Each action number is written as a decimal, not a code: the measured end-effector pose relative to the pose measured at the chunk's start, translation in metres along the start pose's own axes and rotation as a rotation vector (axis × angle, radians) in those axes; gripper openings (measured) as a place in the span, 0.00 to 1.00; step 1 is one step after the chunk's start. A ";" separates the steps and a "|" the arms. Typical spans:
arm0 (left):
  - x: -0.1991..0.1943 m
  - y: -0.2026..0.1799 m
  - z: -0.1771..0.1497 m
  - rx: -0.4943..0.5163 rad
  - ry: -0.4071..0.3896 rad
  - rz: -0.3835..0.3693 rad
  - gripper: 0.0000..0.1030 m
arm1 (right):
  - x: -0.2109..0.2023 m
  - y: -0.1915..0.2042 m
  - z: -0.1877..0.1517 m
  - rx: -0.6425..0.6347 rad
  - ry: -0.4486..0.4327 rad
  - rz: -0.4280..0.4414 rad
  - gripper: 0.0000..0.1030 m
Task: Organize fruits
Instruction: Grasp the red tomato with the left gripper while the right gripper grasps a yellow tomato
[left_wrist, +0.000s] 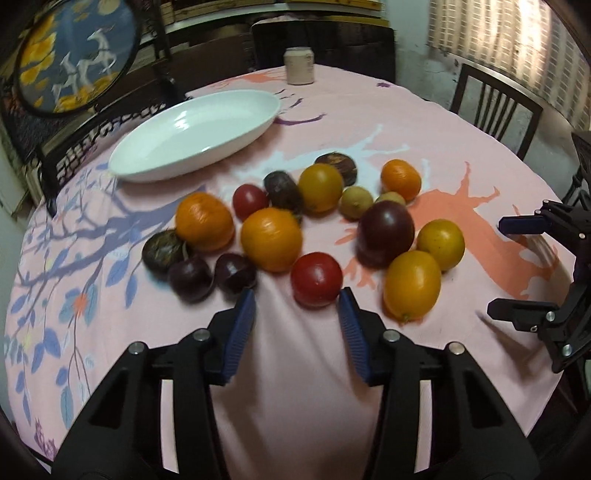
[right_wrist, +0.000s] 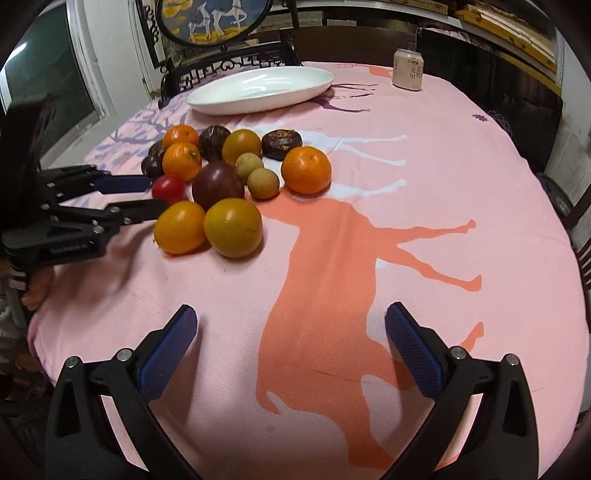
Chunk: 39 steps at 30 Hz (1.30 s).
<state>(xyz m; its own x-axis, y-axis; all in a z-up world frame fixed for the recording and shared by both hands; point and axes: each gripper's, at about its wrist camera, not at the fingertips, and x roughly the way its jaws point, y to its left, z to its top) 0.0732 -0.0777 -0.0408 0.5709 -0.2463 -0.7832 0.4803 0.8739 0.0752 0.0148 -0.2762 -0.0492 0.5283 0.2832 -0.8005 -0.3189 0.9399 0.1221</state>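
**Pink worktop, empty white dish, left tool lined up on a red fruit**

Pink printed cloth covers the round worktop (right_wrist: 406, 184), and nothing has been sorted yet by the look of it: the white oval dish (left_wrist: 192, 136) at the far side holds no fruit, while the whole cluster of fruits (left_wrist: 295, 221) lies loose between it and the two tools. My reading is that the first pick is in hand.

The left tool (left_wrist: 297, 295) is released, its blue pads spread wide, and it sits low just short of the nearest red fruit (left_wrist: 316, 279). That fruit lies slightly toward the right pad, near but seemingly not touching. An orange one (left_wrist: 412, 284) sits just beside it on the right, two dark ones on the left.

Next move, probably: ease forward until the pads flank the red fruit, close gently since it is round and may roll, then carry it across the cluster to the dish.

The right tool (right_wrist: 291, 317) is also released, empty, over bare cloth well apart from the fruits.
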 end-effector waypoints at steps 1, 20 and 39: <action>0.002 -0.001 0.002 0.002 0.000 -0.009 0.45 | 0.000 -0.001 0.000 0.006 -0.003 0.007 0.99; 0.013 0.000 0.010 -0.023 0.008 -0.122 0.31 | -0.001 -0.007 0.006 0.082 -0.041 0.060 0.97; -0.015 0.041 0.000 -0.163 -0.066 -0.141 0.31 | 0.031 -0.009 0.046 0.147 0.024 0.408 0.44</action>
<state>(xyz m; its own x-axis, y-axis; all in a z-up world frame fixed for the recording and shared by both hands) 0.0842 -0.0381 -0.0259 0.5506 -0.3925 -0.7368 0.4474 0.8838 -0.1365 0.0699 -0.2672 -0.0483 0.3632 0.6346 -0.6822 -0.3815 0.7693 0.5125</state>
